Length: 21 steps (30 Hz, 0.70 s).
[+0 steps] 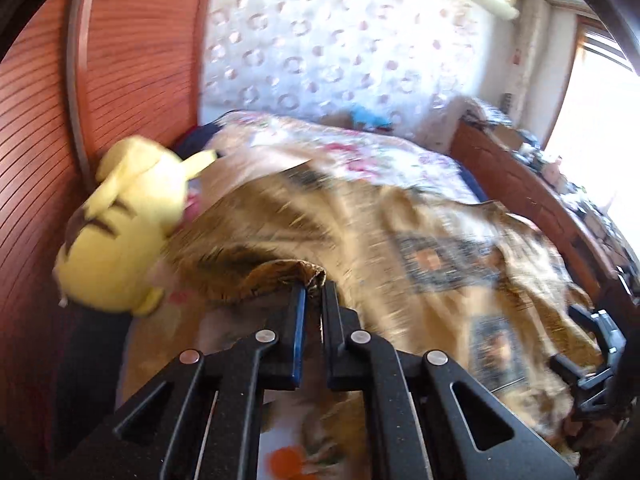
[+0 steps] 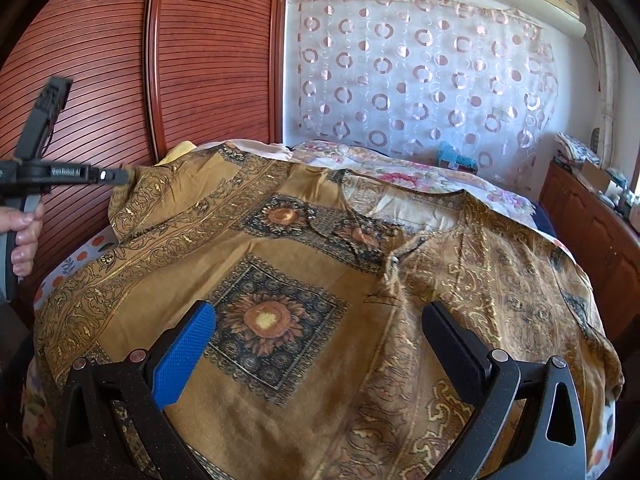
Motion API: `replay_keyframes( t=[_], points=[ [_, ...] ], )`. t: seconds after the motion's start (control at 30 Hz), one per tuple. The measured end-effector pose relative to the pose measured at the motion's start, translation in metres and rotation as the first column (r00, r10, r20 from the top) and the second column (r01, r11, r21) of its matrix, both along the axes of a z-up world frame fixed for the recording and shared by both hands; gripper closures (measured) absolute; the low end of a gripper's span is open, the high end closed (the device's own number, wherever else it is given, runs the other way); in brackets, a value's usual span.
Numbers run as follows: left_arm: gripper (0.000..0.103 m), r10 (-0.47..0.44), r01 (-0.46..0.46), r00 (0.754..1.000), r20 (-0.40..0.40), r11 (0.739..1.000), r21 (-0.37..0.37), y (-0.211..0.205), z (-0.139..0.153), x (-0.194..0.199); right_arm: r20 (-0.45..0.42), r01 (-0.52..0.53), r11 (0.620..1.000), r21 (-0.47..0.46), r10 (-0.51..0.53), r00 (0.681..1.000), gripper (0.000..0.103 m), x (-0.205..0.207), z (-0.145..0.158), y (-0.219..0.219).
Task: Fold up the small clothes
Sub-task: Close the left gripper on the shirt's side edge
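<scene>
Lettering reading "GenRobot.AI" marks the left gripper (image 2: 120,176), the only writing we can read. We find its fingers together, clamped on a bunched edge of the brown patterned garment (image 2: 304,280), lifted at that corner. We see the garment spread over the bed (image 2: 420,168), its long axis running left to right across the fingers, neckline toward the far side. We find the right gripper (image 2: 320,344) with fingers wide apart, garment between and beneath them, unpinched.
</scene>
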State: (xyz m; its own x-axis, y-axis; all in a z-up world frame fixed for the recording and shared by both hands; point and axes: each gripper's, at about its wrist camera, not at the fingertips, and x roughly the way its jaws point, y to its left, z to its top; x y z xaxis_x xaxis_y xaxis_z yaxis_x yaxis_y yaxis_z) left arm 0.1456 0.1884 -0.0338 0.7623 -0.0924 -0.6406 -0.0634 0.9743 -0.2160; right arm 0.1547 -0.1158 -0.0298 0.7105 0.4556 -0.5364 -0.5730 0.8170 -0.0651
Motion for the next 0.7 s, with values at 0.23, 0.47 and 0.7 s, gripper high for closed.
replay_keyframes(
  t=[0.23,0.47,0.7],
  points=[
    [0.095,-0.195,0.194,0.980,0.030,0.981,0.031,-0.073,0.030,0.022,0.013,0.058,0.998,0.001,-0.058,0.998,0.000,-0.001,0.003,-0.026],
    [0.091,-0.304,0.306,0.952,-0.038,0.949,0.073,-0.130,0.029,0.001,-0.004,0.105,0.994,0.039,-0.105,0.994,0.000,-0.005,0.006,-0.048],
    [0.033,-0.262,0.258,0.965,0.006,0.955,0.148,-0.124,0.038,-0.027,-0.014,0.106,0.993,0.051,-0.105,0.994,0.000,-0.008,0.005,-0.044]
  ],
)
